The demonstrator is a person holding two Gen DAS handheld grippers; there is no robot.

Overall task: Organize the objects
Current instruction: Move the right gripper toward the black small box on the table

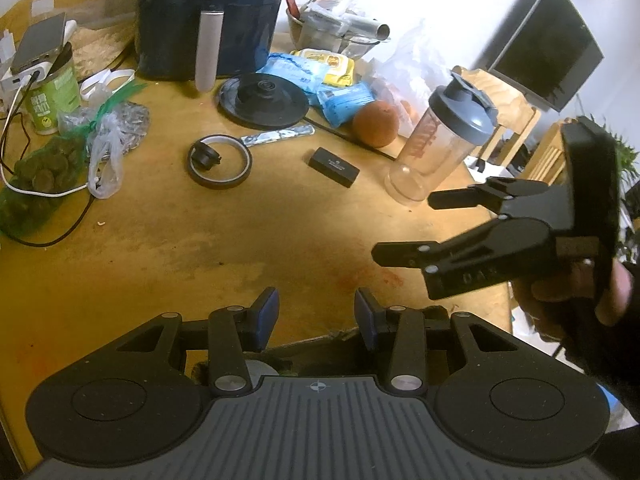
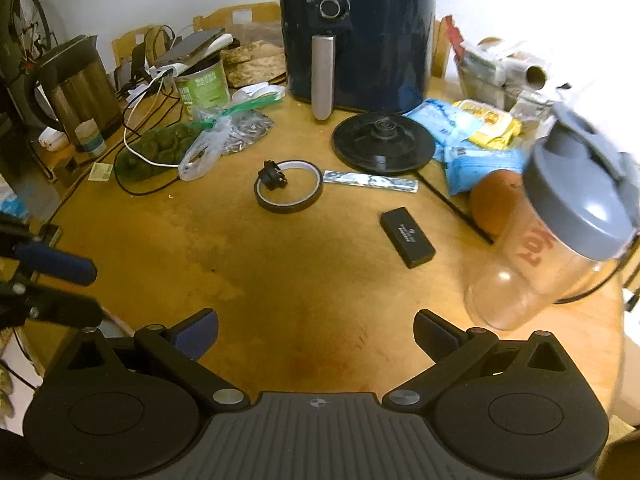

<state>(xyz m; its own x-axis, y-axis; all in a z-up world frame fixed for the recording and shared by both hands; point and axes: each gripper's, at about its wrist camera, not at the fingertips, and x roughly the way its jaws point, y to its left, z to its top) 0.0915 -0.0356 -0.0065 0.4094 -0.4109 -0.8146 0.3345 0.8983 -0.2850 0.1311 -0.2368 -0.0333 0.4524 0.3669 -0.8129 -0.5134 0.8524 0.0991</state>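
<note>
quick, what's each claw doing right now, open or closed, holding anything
Left claw: open, nothing between its pads, over bare table.
Right claw: open wide, empty, the shaker bottle beside it untouched.

A worn, stained wooden tabletop [image 2: 280,280] carries a clear plastic shaker [image 2: 540,256] with a matt grey lid, a glossy dark fryer [image 2: 360,32] with a brushed-metal handle, a matt black case [image 2: 407,237], a glossy tape roll [image 2: 288,190] and crinkled plastic bags [image 2: 200,152].
</note>
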